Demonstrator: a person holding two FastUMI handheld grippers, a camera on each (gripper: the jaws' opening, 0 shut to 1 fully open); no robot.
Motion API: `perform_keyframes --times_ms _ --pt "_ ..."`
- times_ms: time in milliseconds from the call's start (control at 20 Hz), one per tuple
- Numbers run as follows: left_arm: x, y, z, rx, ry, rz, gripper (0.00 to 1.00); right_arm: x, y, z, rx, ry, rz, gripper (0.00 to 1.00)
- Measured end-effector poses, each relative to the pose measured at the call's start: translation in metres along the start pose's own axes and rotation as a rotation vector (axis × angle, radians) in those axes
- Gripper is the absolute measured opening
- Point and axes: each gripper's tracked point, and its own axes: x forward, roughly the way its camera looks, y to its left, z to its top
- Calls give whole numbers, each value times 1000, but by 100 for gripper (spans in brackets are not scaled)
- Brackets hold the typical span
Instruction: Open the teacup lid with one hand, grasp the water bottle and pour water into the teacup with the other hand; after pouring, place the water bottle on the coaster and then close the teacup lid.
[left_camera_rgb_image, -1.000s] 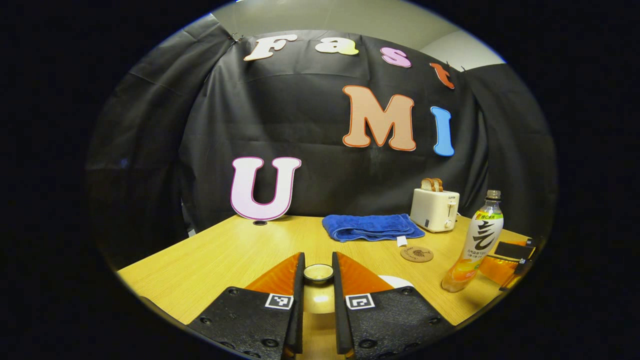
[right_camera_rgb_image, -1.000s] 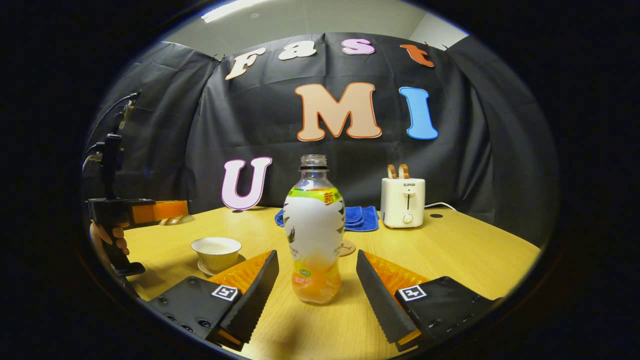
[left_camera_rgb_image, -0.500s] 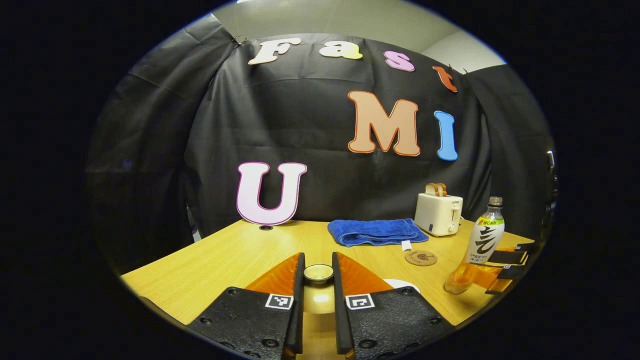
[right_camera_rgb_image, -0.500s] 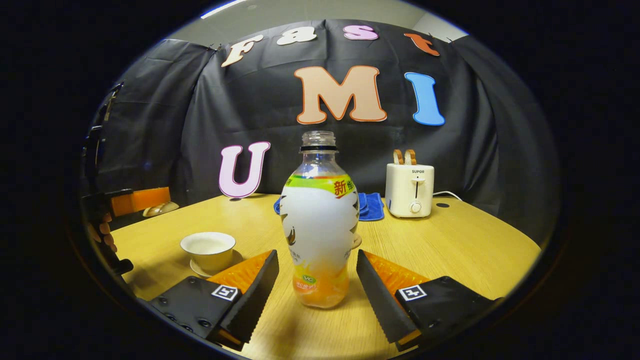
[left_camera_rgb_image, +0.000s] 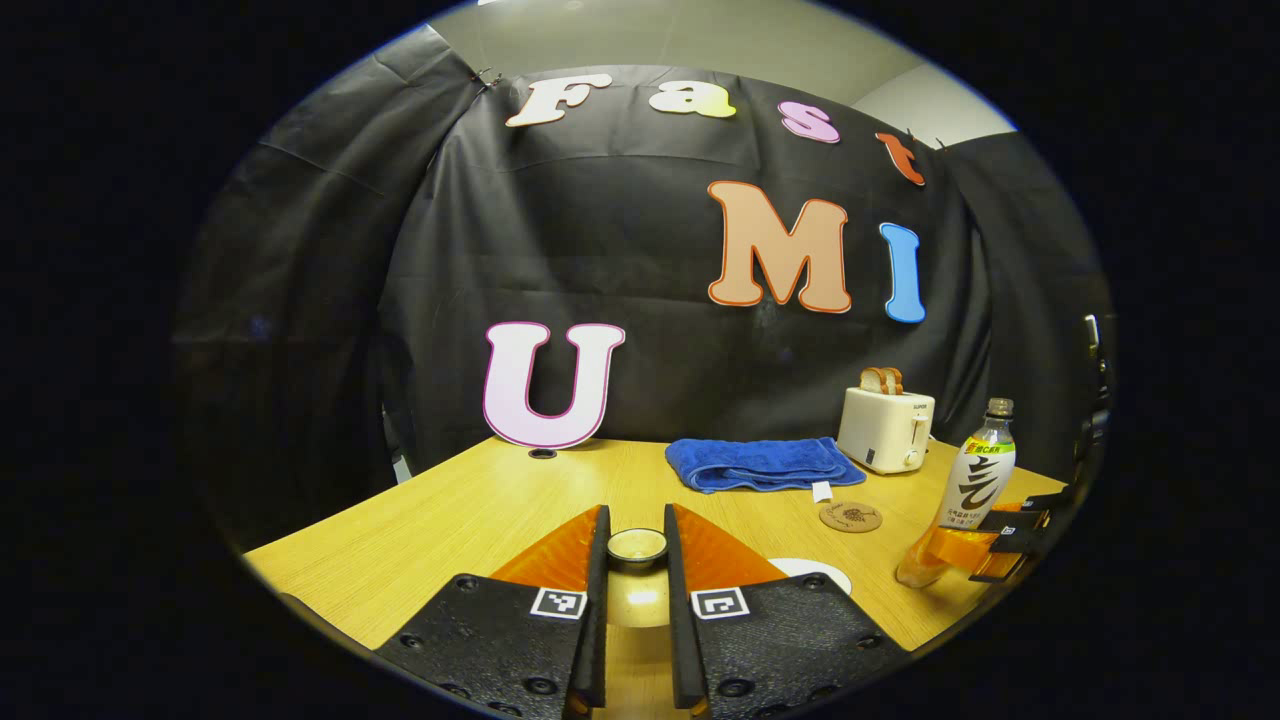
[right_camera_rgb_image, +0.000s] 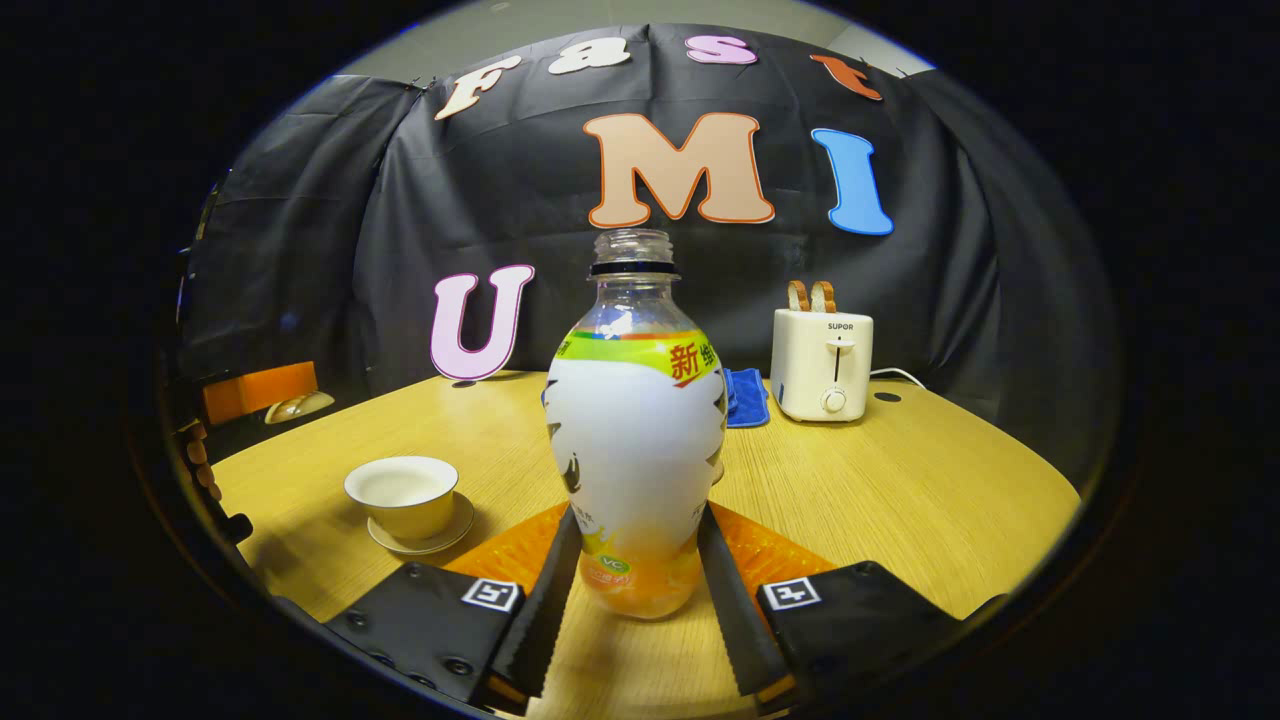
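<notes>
Left gripper view: left gripper (left_camera_rgb_image: 636, 560) clamped on the knob of the cream ceramic teacup lid (left_camera_rgb_image: 637, 547), the lid's dome mostly hidden between the fingers; round cork coaster (left_camera_rgb_image: 850, 517) near the folded blue towel (left_camera_rgb_image: 762, 463); right gripper (left_camera_rgb_image: 985, 545) cut off at the edge.

Right gripper view: right gripper (right_camera_rgb_image: 632, 565) pressing both sides of the uncapped clear plastic water bottle (right_camera_rgb_image: 636, 440) with orange liquid; open cream teacup (right_camera_rgb_image: 401, 495) on its saucer, left; white toaster (right_camera_rgb_image: 822, 350) behind; light wooden table (right_camera_rgb_image: 900, 500).

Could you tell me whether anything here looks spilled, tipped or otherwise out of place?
Nothing stands out. The water bottle stands upright with no cap, no liquid shows on the table, the teacup sits squarely on its saucer, and its lid is level between the left gripper's jaws.
</notes>
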Motion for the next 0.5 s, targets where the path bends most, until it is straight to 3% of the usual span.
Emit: perform_keyframes --times_ms 100,250,500 --pt "-1 3 3 -2 -8 4 23 -1 2 0 -19 2 2 66" --pt "-2 7 7 -6 -15 10 23 -1 5 1 -67 11 10 70" --pt "-5 16 12 -9 -18 31 23 4 7 7 -235 5 -22 66"
